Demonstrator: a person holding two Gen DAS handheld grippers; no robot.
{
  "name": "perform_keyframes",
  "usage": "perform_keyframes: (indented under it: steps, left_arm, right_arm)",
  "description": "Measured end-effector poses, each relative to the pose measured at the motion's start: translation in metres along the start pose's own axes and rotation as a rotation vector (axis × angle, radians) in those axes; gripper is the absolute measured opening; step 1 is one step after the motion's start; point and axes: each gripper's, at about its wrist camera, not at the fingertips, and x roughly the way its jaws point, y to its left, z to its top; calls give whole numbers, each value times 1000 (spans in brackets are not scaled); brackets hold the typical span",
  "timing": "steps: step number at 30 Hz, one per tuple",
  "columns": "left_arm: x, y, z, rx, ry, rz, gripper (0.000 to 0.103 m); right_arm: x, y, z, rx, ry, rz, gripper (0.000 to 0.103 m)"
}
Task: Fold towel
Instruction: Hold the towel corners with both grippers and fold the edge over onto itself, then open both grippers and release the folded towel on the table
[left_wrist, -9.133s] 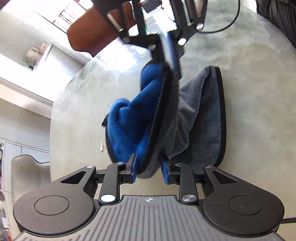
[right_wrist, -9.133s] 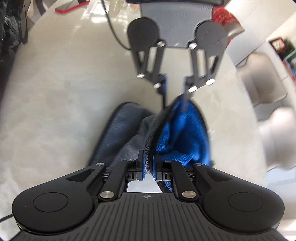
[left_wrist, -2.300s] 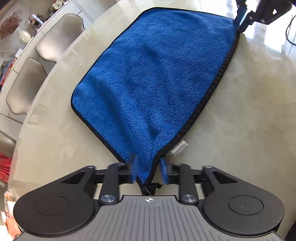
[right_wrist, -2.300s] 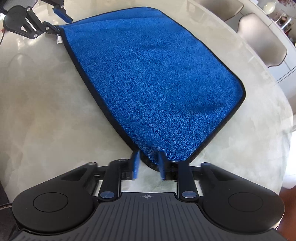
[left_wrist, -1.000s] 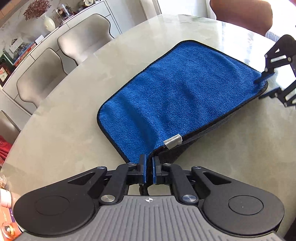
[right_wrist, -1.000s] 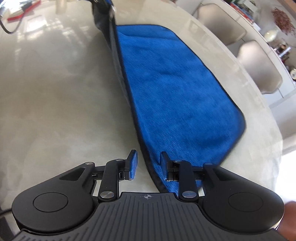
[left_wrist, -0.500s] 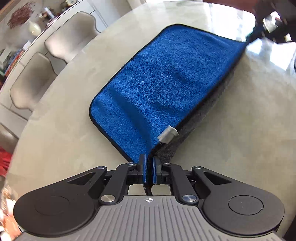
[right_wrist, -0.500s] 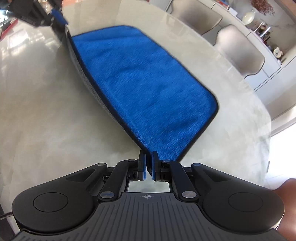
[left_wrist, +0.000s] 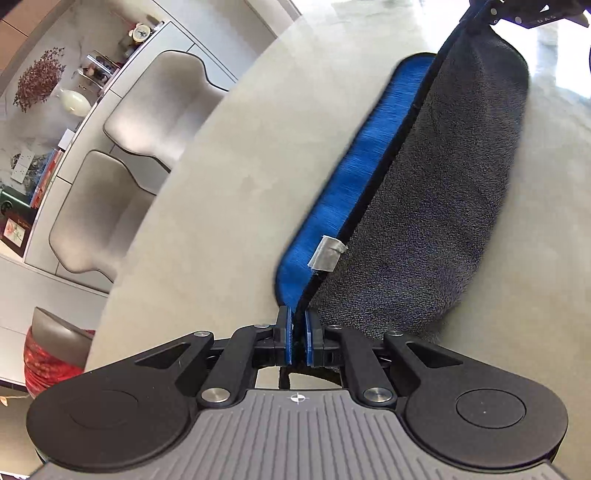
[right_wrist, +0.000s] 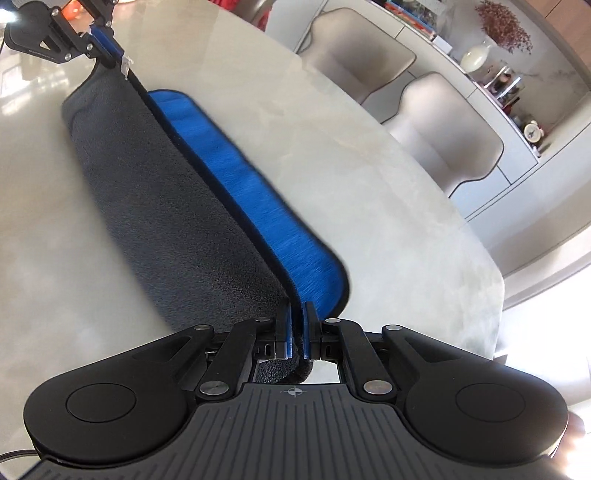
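Pale marble fills both views: a round tabletop (left_wrist: 229, 206), with two beige chairs (left_wrist: 110, 177) and a sideboard of ornaments in the upper left of the left wrist view and the upper right of the right wrist view.

Your left gripper (left_wrist: 298, 341) is clamped on one corner of the towel (left_wrist: 436, 206), the black binding pinched between its blue pads, with a small grey label (left_wrist: 327, 254) just past the fingertips. Your right gripper (right_wrist: 297, 338) is likewise closed on the other corner of that edge; it also shows at the top right of the left view.

Between them the lifted edge runs taut, the grey underside hangs as a sheet down to the marble, and a blue strip (right_wrist: 258, 199) lies flat beyond it.

To my eye you are mid-fold, carrying this edge over toward the far one. To do it well:
- Keep both grips firm and the edge tight, so no sag wrinkles the layer.
- Move both hands together at matching height.
- Lower the bound edge squarely onto the far binding, corners meeting corners.
- Let go only once the cloth rests flat.
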Motion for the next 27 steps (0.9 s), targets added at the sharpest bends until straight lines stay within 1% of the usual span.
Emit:
perform_keyframes:
  steps: [6,11,15,23,27]
  left_arm:
    - [34,13,12,16,28,-11,7]
    - [57,18,19,25,49,-36,7]
    - [72,18,21,45,65,-47,9]
    - [86,20,22,47,73,-66,10]
    - [87,19,20,42,73,-64,11]
  right_arm:
    - [35,-21,15,-18,33,14,6]
    - [60,-27,22,-43,58,12,6]
    - [72,-30,21,-35,83,33,6]
    - [86,-32,20,-21,101,46,6]
    - [94,-32,16,1,111,44,6]
